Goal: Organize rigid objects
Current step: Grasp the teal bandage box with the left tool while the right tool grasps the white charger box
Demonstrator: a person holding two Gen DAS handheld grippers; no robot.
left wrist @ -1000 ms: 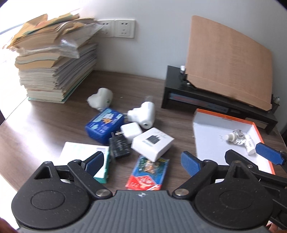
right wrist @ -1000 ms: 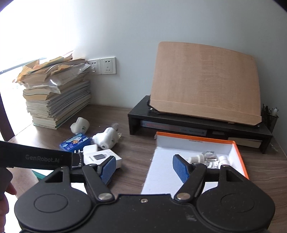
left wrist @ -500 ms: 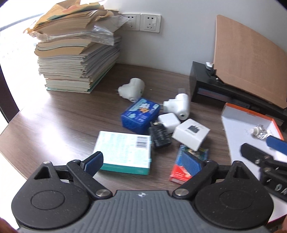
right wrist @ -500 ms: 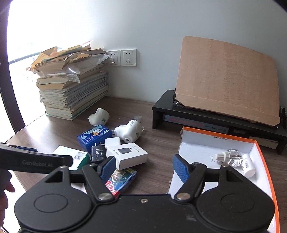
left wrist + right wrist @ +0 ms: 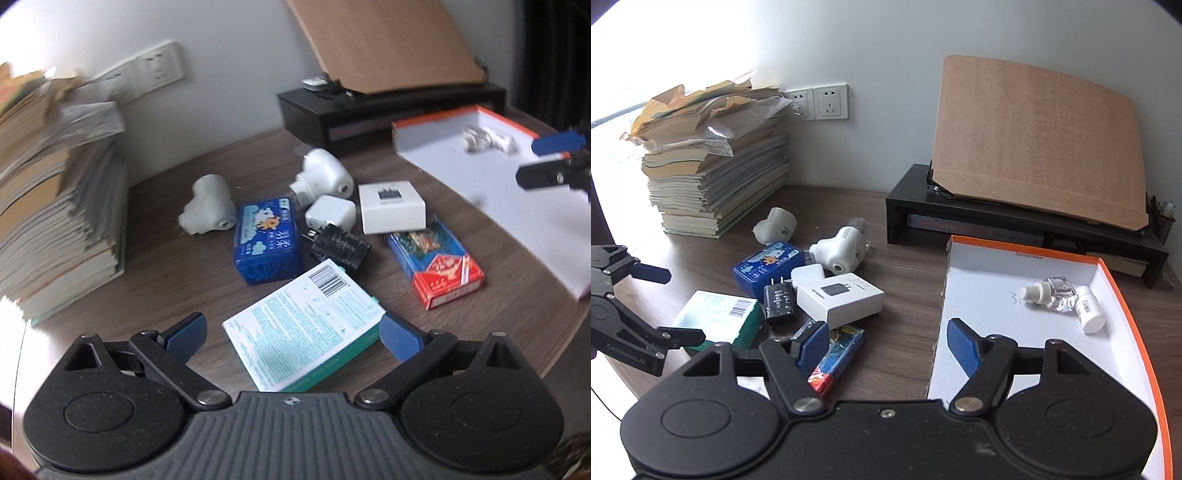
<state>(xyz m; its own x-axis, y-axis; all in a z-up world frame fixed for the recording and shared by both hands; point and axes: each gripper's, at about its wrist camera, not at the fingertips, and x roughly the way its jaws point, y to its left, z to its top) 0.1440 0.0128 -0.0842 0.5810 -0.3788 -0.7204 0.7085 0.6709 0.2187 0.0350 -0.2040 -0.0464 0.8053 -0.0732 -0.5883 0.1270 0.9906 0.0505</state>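
A green-and-white box (image 5: 303, 328) lies flat on the wooden table, between the fingers of my left gripper (image 5: 291, 334). Its jaws are opening and the pads stand clear of the box's sides. Beyond the box sit a blue box (image 5: 266, 242), a black charger (image 5: 340, 247), a white box (image 5: 391, 212), two white plug adapters (image 5: 321, 177) and a red-and-blue card pack (image 5: 436, 266). My right gripper (image 5: 886, 347) is open and empty, above the table between the card pack (image 5: 838, 354) and the orange-rimmed tray (image 5: 997, 295), which holds two small bottles (image 5: 1052, 293).
A tall stack of books and papers (image 5: 713, 166) stands at the back left. At the back right, a black stand (image 5: 997, 221) carries a leaning wooden board (image 5: 1034, 140). The table's curved edge runs close under both grippers.
My left gripper has rolled, dropped and moved over the green-and-white box, and its jaws have widened around it. The right gripper has drifted slightly, still open.
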